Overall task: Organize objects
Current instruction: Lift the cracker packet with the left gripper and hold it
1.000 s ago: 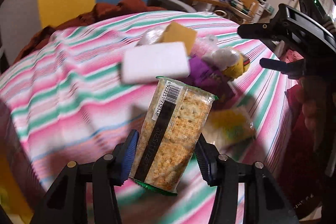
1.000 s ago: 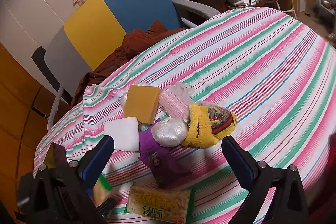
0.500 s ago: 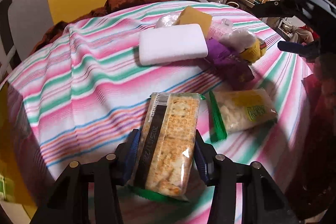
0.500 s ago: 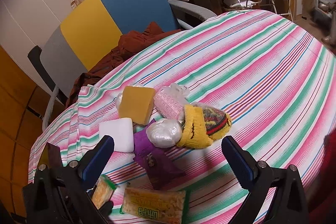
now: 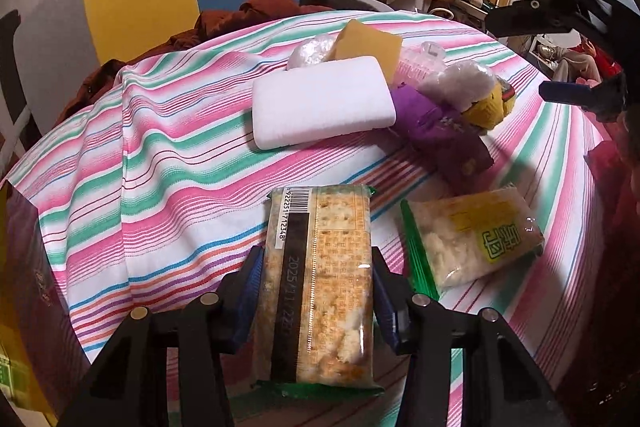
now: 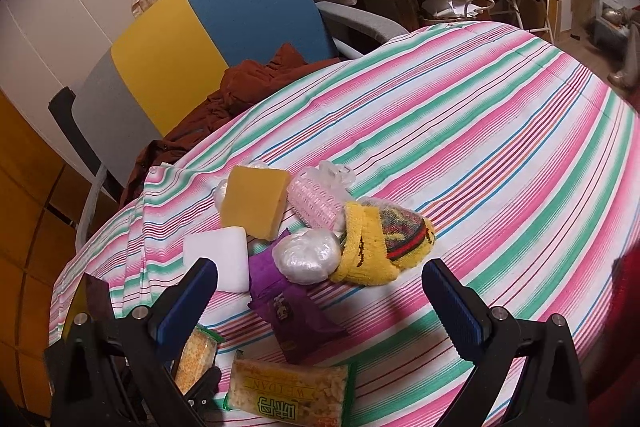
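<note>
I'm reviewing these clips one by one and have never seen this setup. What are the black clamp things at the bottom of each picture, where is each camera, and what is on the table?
There is no robot here: a person holds a hand-operated two-finger gripper in each hand, and each carries a wide-angle camera that looks forward along its fingers. The left wrist view shows the left gripper shut on a cracker packet, low over the striped tablecloth. The right wrist view shows the right gripper open and empty above the cloth. Beside the held packet lies a second snack packet. Further back is a loose pile: a white sponge, a yellow sponge, a purple packet, a yellow knitted item and some clear plastic-wrapped bundles. Behind the table stands a chair.
</note>
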`<state>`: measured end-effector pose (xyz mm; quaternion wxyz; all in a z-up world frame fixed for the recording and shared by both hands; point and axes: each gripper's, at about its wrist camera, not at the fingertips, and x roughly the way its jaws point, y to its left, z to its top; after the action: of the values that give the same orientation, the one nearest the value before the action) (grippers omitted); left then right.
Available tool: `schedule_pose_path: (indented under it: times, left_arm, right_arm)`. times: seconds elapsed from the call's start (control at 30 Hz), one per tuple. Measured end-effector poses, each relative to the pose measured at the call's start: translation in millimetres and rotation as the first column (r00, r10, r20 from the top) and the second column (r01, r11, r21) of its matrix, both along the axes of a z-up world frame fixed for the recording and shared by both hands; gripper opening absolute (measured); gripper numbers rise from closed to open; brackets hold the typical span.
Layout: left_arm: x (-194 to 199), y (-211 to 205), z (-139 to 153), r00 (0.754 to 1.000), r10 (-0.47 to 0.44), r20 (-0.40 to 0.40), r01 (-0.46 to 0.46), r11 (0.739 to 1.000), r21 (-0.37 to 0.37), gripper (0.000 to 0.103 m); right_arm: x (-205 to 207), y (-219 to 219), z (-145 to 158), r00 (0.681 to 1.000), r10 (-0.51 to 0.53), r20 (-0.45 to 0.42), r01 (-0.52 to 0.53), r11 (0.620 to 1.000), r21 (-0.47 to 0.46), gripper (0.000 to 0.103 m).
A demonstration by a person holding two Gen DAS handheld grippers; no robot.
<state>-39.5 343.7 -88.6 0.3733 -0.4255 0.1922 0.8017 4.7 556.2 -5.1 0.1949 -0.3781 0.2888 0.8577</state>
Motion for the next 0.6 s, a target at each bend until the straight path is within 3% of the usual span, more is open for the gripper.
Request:
schedule_pose_path:
  times: [0.33,0.6]
  left_arm:
    - [10.0,-16.2,6.2,0.999,0.005,0.032,-0.006,0.999,0.040,0.047]
    - [28.5,-39.5,35.6,1.000,0.002,0.021,-0.004,0.993,0.117,0.047]
  right_arm:
    - [2.8,3.7,-0.3,1.000,-0.023,0.000,0.023,1.000,-0.009,0.103]
    - [5.6,5.6,-0.4,0.999,-0.051,0.002,0.051,0.999,-0.009,0.103]
